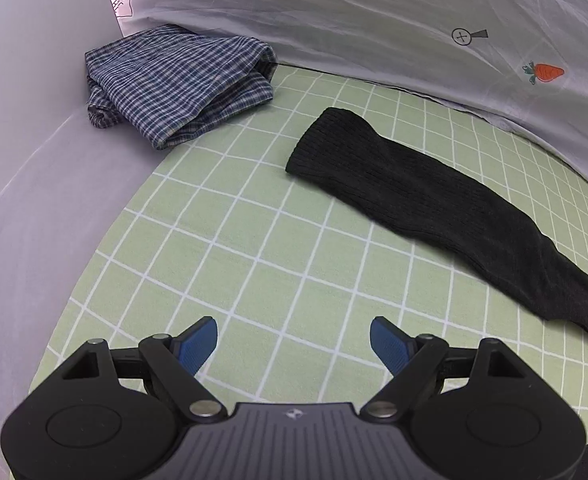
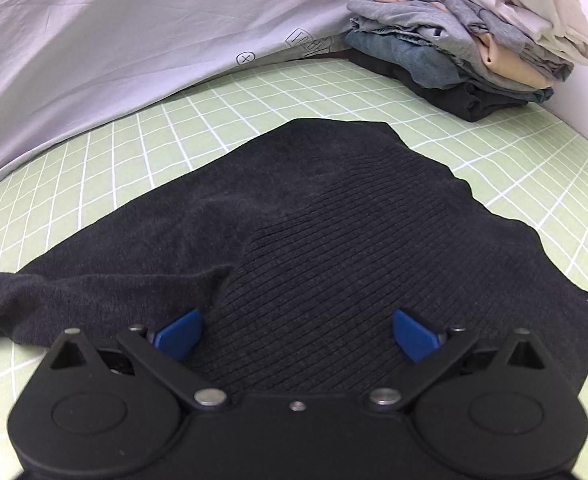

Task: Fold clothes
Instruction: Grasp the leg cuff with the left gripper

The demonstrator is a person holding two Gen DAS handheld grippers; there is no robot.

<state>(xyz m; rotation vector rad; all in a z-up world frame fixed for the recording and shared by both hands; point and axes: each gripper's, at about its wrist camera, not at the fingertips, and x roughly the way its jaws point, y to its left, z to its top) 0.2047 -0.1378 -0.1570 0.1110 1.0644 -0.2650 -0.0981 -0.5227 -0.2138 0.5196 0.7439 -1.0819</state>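
Note:
A black knit sweater (image 2: 325,216) lies spread on the green checked sheet (image 2: 126,152). Its ribbed part fills the middle of the right wrist view. Over that ribbing hovers my right gripper (image 2: 295,330), open wide, with fabric under the gap and neither blue pad pressing on it. In the left wrist view one sleeve of the sweater (image 1: 425,196) stretches flat from the middle toward the right edge. My left gripper (image 1: 294,336) is open over bare sheet (image 1: 254,264), short of the sleeve and holding nothing.
A folded blue plaid garment (image 1: 178,84) sits at the far left against a pale grey printed cloth (image 1: 373,20) that rises along the back. A stack of folded clothes (image 2: 473,36) stands at the far right by a white wall.

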